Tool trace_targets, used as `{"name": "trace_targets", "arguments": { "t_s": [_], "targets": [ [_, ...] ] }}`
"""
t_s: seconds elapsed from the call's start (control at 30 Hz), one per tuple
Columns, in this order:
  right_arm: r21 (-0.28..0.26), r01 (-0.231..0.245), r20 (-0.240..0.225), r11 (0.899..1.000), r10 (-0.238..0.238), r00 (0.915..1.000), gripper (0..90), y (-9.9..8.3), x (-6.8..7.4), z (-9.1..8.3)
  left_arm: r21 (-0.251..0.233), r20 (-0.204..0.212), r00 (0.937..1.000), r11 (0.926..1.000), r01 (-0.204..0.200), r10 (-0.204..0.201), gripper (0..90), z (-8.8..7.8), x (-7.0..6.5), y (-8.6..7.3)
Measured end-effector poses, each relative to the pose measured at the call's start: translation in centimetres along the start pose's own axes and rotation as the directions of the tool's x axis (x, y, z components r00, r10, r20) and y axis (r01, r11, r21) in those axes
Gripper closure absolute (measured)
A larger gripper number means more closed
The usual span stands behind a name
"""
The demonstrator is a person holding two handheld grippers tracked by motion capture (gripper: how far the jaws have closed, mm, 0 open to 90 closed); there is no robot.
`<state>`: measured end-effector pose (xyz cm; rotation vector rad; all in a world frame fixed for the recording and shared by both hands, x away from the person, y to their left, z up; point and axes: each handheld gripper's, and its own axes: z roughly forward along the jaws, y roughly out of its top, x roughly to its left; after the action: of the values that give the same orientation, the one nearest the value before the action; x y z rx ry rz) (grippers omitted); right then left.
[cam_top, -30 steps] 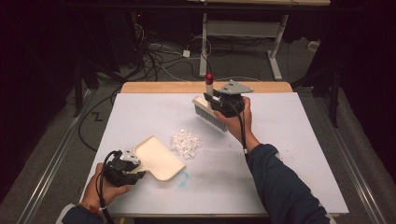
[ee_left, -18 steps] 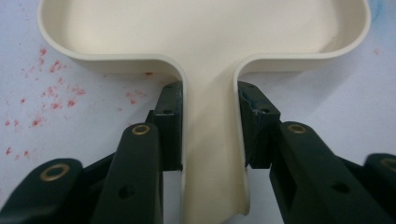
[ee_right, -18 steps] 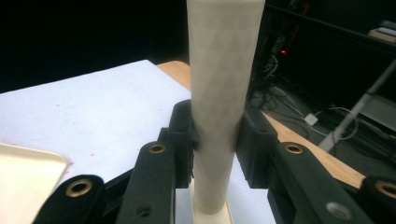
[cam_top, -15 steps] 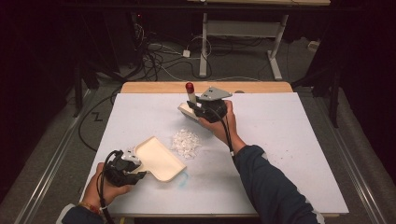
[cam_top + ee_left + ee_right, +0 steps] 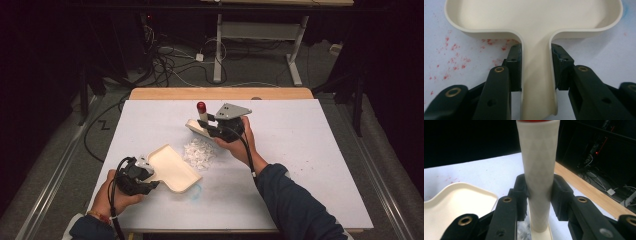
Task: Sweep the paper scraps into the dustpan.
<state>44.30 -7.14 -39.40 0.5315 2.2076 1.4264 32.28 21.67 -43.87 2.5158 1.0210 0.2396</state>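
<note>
1. The left gripper (image 5: 142, 176) clamps the dustpan (image 5: 172, 167) by its handle, flat on the table (image 5: 310, 150).
2. The right gripper (image 5: 207, 126) is closed on the brush (image 5: 198, 125) handle, just beyond the white scraps (image 5: 199, 153).
3. The scraps lie between brush and dustpan.
4. The left gripper view shows red specks (image 5: 454, 50) on the tabletop.
5. Cables (image 5: 170, 65) sprawl on the floor beyond the table.

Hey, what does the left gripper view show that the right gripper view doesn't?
Left gripper view: the left gripper shut on the dustpan's handle, and red specks on the table. Right gripper view: the right gripper shut on the brush handle with its red tip, plus the table's wooden edge and cables beyond. Both: the cream dustpan and the white tabletop.
</note>
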Motion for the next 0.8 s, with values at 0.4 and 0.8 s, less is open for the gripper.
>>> {"name": "trace_targets", "arguments": {
  "t_s": [0.4,0.8],
  "targets": [
    [-0.025,-0.003,-0.059,1.000,0.002,0.9983,69.3,-0.2,3.0,-1.5,0.021,0.008,1.0000,0.9998,0.000,-0.001,63.3,0.8,-0.1,1.1],
    [-0.044,-0.012,-0.102,0.999,0.007,0.9947,70.3,1.0,5.9,-1.2,0.022,0.007,0.9999,0.9997,-0.014,0.014,63.2,1.8,-0.6,2.7]
  ]
}}
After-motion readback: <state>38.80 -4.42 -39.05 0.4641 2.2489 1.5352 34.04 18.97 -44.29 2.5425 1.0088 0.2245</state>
